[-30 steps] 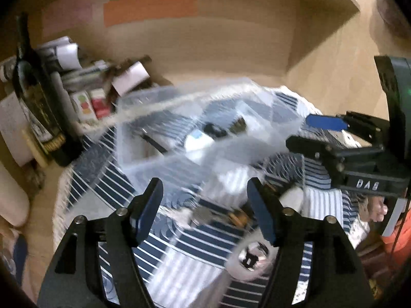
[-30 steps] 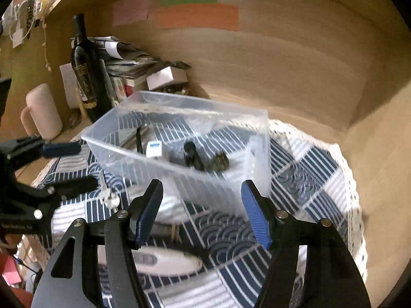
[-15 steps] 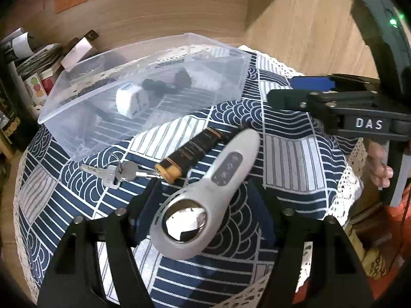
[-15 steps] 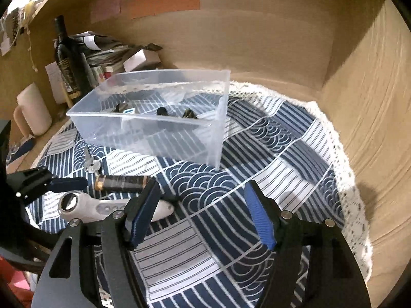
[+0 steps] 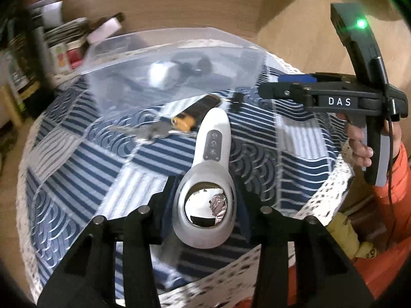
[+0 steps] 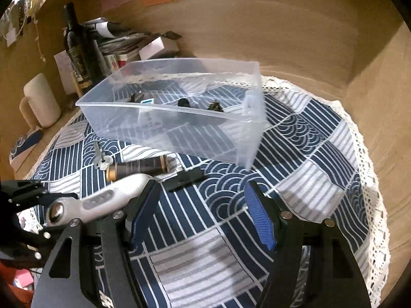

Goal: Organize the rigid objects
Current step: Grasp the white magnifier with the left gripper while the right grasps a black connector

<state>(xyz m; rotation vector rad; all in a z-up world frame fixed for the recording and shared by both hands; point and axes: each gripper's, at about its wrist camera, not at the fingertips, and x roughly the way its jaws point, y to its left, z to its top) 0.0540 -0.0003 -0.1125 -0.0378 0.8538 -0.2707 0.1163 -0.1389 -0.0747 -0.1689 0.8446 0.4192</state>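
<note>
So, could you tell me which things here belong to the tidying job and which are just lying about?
Job:
- white handheld device, between the left gripper jaws
- clear bin
- battery
- keys
- black clip

Lying about:
- wine bottle
- paper stack
- white jar

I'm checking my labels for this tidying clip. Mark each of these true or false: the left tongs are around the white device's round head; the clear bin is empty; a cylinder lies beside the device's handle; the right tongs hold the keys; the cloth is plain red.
1. Left tongs are around the round head of the white device: true; they have just been closing on it.
2. The clear bin is empty: false; a few small items lie in it.
3. A cylinder lies beside the device's handle: true.
4. Right tongs hold the keys: false; they are open and empty, and the keys lie on the cloth.
5. The cloth is plain red: false; it is patterned blue and white.
</note>
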